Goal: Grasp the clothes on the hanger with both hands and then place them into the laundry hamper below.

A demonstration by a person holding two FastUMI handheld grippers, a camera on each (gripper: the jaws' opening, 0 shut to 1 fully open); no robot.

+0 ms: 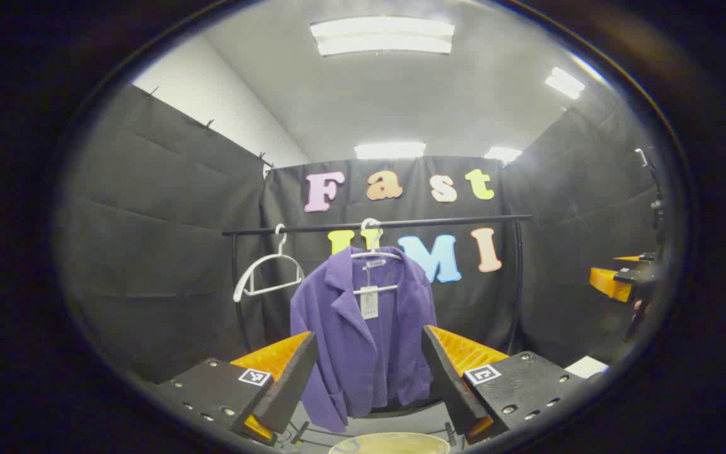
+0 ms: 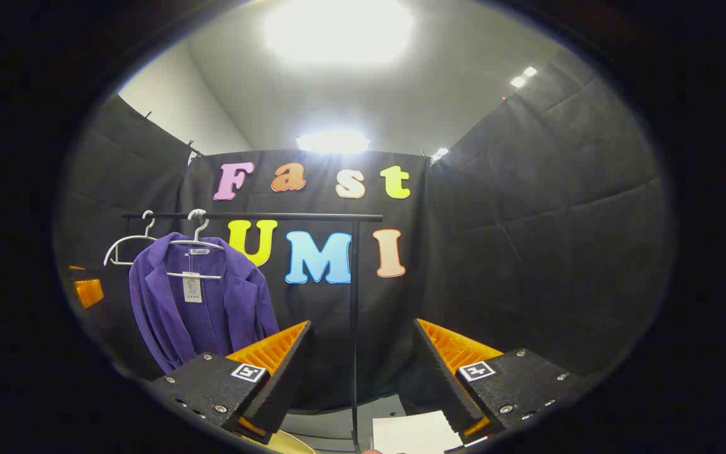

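Purple jacket (image 1: 363,334) hung mid-rail (image 1: 375,224); an empty white hanger (image 1: 266,271) crowded its one side, open air lay on its other. Rack upright (image 2: 355,328) stood well apart from jacket.

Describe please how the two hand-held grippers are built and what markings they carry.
In its own view, each hand-held gripper, left and right, has two wedge-shaped fingers with ribbed inner faces, set on dark textured blocks with silver screws. Each block carries a small square black-and-white marker.

Ceiling lights (image 2: 338,28) glare overhead; booth dim, fisheye-warped edges.
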